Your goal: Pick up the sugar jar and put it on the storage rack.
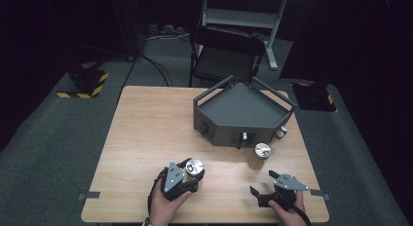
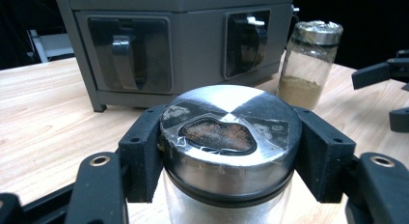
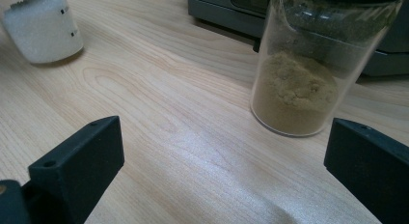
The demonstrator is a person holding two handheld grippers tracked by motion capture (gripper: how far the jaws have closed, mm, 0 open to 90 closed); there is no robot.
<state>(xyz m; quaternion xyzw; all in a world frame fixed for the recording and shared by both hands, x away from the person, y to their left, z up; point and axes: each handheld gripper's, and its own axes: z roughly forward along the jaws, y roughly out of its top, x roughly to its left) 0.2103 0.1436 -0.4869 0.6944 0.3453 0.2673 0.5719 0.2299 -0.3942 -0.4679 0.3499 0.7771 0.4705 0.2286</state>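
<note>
Near the tabletop's (image 1: 146,119) front edge, the left gripper (image 2: 226,151) is pinching the white-powder jar (image 2: 226,137), while the right gripper (image 3: 226,166), jaws spread, is likely lining up for the brown-powder jar (image 3: 308,84).

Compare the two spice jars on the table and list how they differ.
The jar in the left tongs holds white grains; the free jar holds tan powder. The jar in the left tongs is clamped under its lid; the free jar stands ungripped before the open right tongs. Both are clear glass with metal lids.
</note>
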